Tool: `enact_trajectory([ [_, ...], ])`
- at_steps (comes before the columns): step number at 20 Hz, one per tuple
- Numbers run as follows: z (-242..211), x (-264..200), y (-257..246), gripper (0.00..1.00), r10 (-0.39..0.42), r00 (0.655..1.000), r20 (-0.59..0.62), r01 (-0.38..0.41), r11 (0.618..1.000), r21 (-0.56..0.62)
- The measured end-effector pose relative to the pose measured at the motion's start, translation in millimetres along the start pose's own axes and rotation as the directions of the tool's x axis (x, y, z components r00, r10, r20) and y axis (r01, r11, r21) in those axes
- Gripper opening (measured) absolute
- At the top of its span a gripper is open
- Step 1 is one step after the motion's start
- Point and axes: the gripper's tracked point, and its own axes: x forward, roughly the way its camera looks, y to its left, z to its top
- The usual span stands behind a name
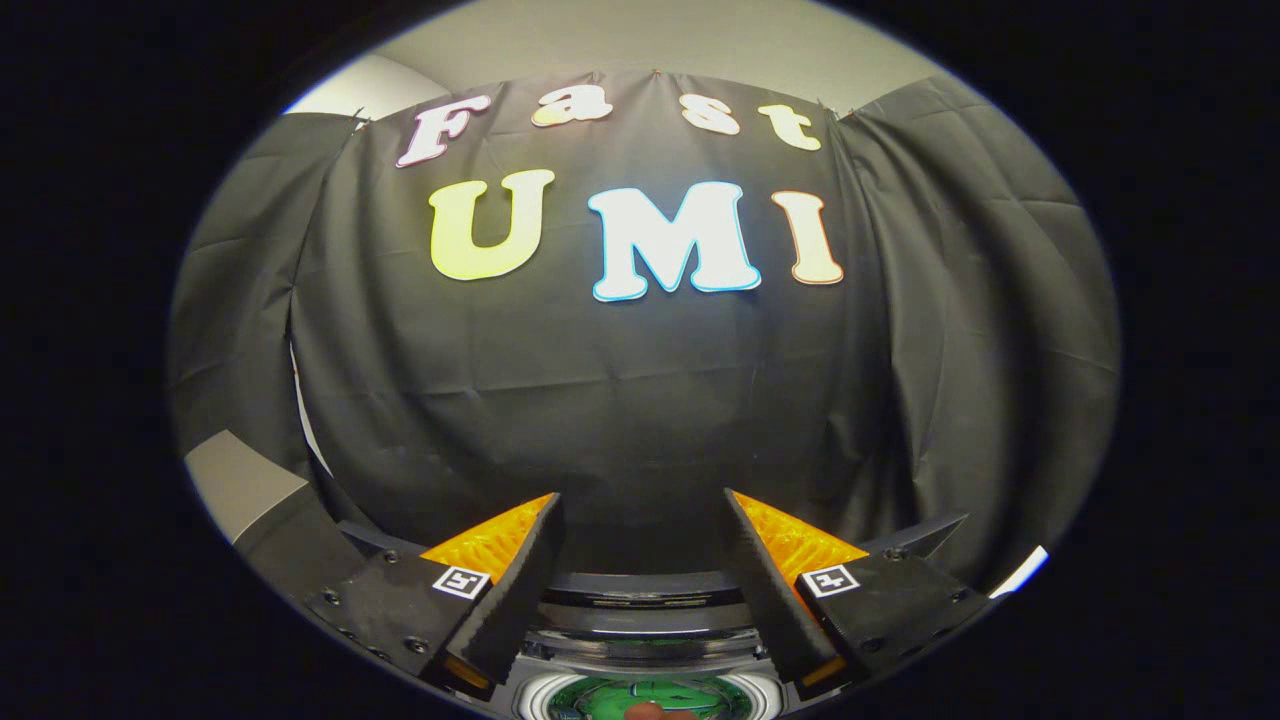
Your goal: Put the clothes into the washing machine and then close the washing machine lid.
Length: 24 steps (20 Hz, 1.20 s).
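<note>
My gripper [640,495] is held up facing the booth's black cloth wall, open, with nothing between its fingers. Low between the fingers lies the top of the washing machine [645,598], a dark curved panel with a light band under it. Nearer to me than that is a round white-rimmed opening [535,700] with something green [600,697] inside; I cannot tell whether it is clothing. A small brownish tip [650,712] pokes in at the near edge of the opening. I cannot make out the lid's position.
The black cloth wall [640,400] hangs close ahead and wraps round both sides. A grey slanted surface [235,482] shows beyond the left finger. A thin white edge [1020,572] shows past the right finger.
</note>
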Motion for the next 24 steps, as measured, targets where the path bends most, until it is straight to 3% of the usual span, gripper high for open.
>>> enact_trajectory([
  [24, -27, -76, 3, 0.97, 0.023, 0.988, 0.150, -0.021, 1.000, -0.020],
])
